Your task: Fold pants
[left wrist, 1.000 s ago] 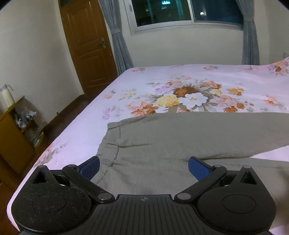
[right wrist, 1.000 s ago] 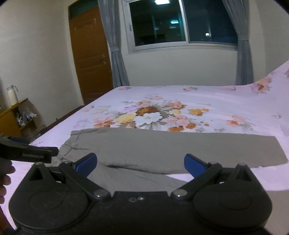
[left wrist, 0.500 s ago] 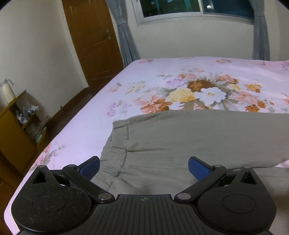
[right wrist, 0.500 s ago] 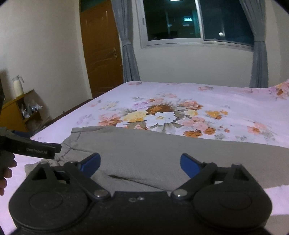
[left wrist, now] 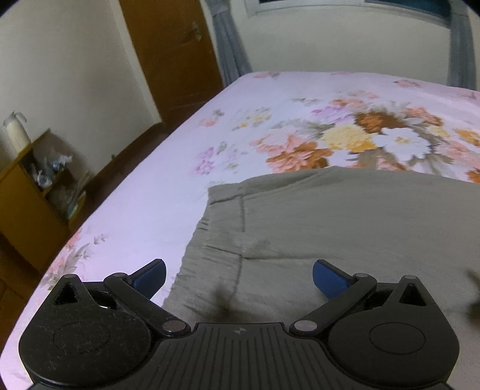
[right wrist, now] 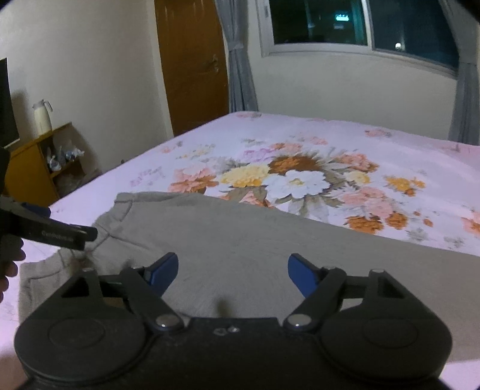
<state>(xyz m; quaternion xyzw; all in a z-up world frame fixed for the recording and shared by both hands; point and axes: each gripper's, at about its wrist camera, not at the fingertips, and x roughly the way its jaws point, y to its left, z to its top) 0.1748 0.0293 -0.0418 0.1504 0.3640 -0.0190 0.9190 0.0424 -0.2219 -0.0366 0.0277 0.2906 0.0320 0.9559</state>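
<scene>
Below both grippers, grey pants (left wrist: 345, 228) lie flat on a bed (left wrist: 168, 192) with a pink floral sheet. From the left wrist view, the left gripper (left wrist: 239, 276) has its blue-padded fingers (left wrist: 150, 274) spread wide, with nothing pinched. The waistband end of the pants sits just ahead of and between those fingers, its gathered edge running past the left finger, while the cloth stretches on beyond the right finger and out of view. Bare sheet shows outside the left finger.

From the right wrist view, the right gripper (right wrist: 233, 271) is closing, its fingers (right wrist: 301, 274) still apart; grey cloth lies under and between them, but the pads do not press on it. Ahead of the fingers the pants reach to a far edge, with the flower print beyond. Off past the left finger, the left gripper's black arm hangs over the waistband, and part of a hand (right wrist: 9, 264) shows at the frame edge.

Far past the fingers stand a door (right wrist: 192, 66), grey curtains (right wrist: 240, 69), a dark window (right wrist: 360, 27) and a low wooden shelf (right wrist: 33, 168) with a white jug (right wrist: 42, 115) on top.
</scene>
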